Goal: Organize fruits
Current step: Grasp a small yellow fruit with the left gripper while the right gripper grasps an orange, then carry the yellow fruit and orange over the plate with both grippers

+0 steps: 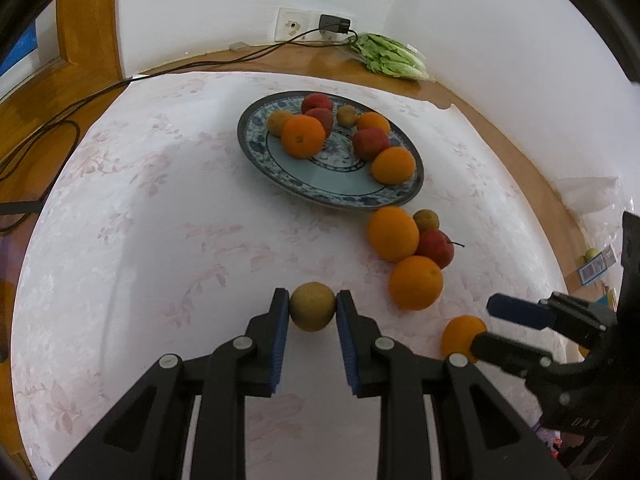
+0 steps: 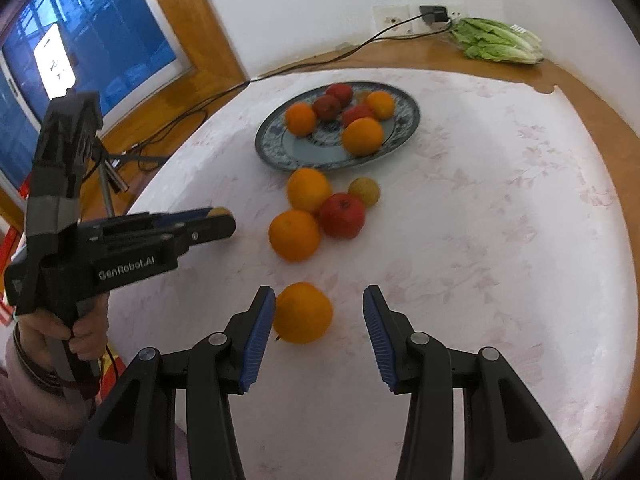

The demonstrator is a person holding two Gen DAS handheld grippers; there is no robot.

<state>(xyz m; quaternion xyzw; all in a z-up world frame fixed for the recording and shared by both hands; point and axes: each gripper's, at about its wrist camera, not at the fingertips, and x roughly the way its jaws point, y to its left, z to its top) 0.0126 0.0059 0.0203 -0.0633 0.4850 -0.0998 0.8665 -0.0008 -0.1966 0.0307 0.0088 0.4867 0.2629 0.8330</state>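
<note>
My left gripper [image 1: 312, 307] is shut on a small brown-green fruit [image 1: 312, 306], held just above the tablecloth. It also shows at the left of the right wrist view [image 2: 218, 220]. My right gripper [image 2: 319, 312] is open around an orange [image 2: 303, 313] on the cloth; the left pad touches it, the right pad is apart. A blue patterned plate [image 1: 320, 188] holds oranges, red apples and small brown fruits. In front of the plate lie two oranges [image 2: 295, 234], a red apple [image 2: 342, 215] and a small brown fruit [image 2: 364, 191].
A white floral tablecloth [image 1: 160, 220] covers a round wooden table. A bagged lettuce [image 1: 390, 58] lies at the back by the wall. A black cable [image 1: 224, 62] runs from a wall socket across the table's left rim. A window is at the far left.
</note>
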